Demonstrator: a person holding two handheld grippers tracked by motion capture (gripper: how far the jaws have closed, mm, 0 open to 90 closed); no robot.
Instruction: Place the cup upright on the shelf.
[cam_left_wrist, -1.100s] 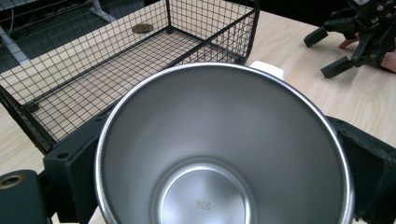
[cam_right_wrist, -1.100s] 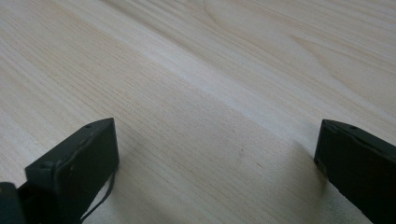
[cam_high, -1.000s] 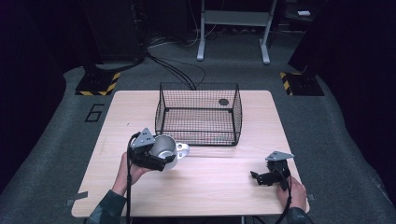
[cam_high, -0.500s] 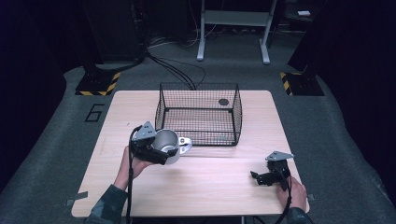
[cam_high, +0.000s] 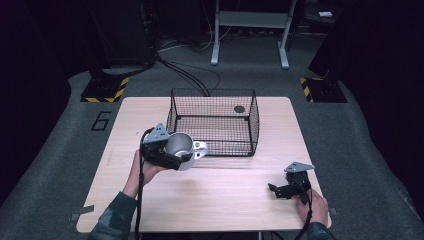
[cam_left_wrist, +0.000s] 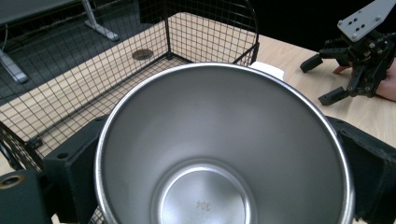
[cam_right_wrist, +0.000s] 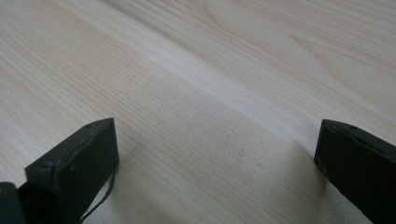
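High view: one wooden table (cam_high: 210, 200) carries one black wire basket (cam_high: 214, 121) in the upper middle of the frame, with one small dark disc (cam_high: 239, 109) lying on its floor toward the upper right corner. At centre left, the left gripper (cam_high: 172, 155) clamps one steel mug (cam_high: 179, 148), held just off the basket's lower left corner; the mug's white handle (cam_high: 199, 148) points toward the basket wall. At lower right, the right gripper (cam_high: 280, 190) rests low over bare table in the person's hand (cam_high: 314, 207), well apart from the mug and the basket.

Left gripper view: the mug (cam_left_wrist: 224, 149) takes up the middle and bottom of the frame, its mouth facing the camera, one black jaw pressed on either side. The basket (cam_left_wrist: 116, 70) stretches across the upper left, the one disc (cam_left_wrist: 142, 54) on its floor. The right gripper (cam_left_wrist: 327, 77) shows in the upper right, its jaws spread.

Right gripper view: two black jaws stand wide apart at the lower left and lower right corners, nothing between them but the table (cam_right_wrist: 210, 93).
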